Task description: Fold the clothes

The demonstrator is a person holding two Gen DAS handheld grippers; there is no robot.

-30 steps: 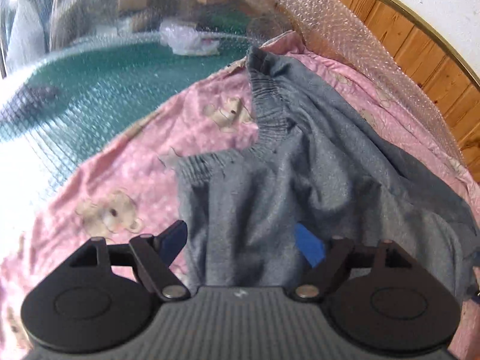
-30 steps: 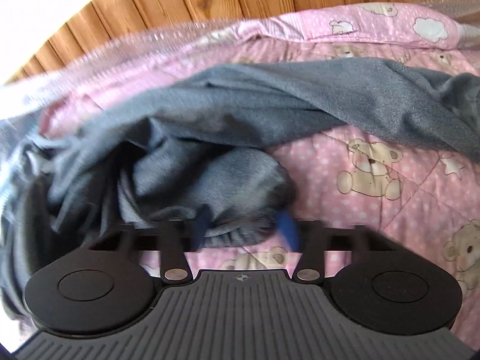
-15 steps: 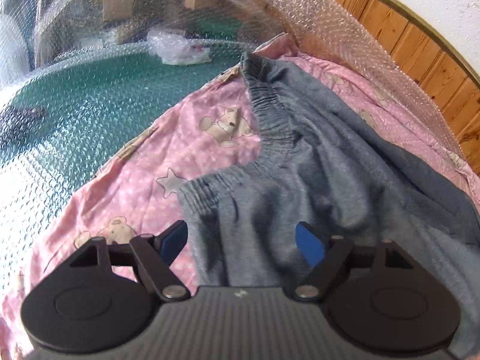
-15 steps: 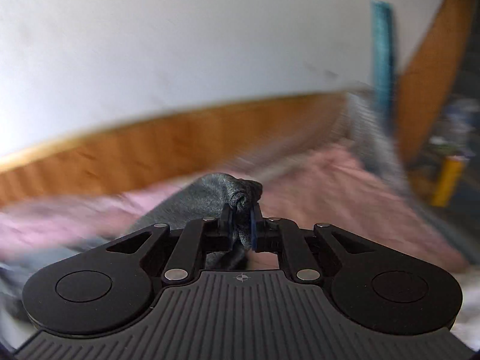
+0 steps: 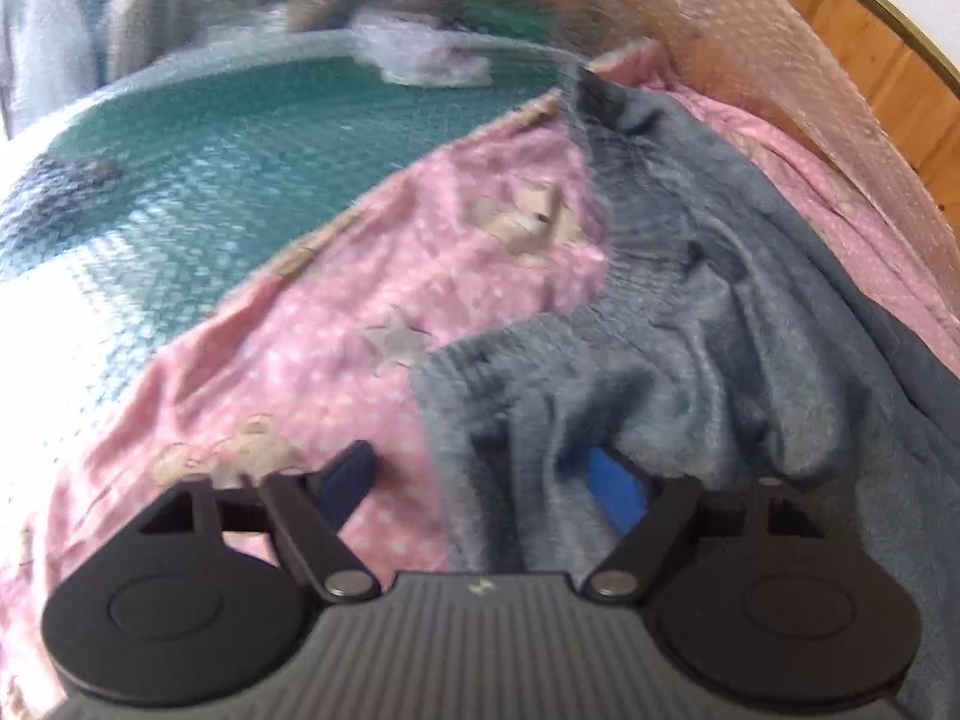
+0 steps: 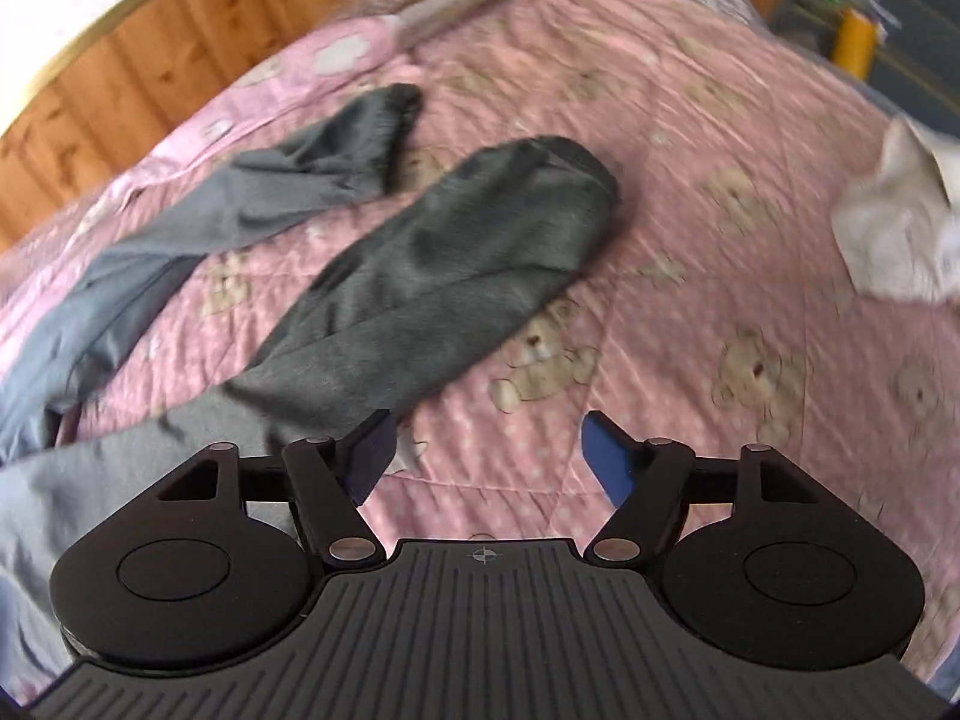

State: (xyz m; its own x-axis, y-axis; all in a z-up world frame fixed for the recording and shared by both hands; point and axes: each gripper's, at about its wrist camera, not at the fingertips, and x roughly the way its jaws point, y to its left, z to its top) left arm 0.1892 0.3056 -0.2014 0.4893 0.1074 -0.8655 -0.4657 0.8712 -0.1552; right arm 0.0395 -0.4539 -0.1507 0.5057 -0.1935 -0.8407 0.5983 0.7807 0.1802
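One pair of grey trousers (image 6: pixel 432 276) lies on the pink quilt (image 6: pixel 690 192), two legs spread. Left gripper (image 5: pixel 480 480) closing around the waistband (image 5: pixel 630 264); right gripper (image 6: pixel 489 450) opening, empty. One white cloth (image 6: pixel 888 228) nearby.

Trousers (image 5: pixel 690 312) lie spread on a quilt (image 5: pixel 336 360) — waistband toward the quilt's far edge in the left wrist view, bubble wrap (image 5: pixel 210 168) beyond it to the left. In the right wrist view, two legs (image 6: pixel 432 258) stretch across the quilt toward a wooden wall (image 6: pixel 138 66) — another garment (image 6: pixel 894 228) lies well apart at right.
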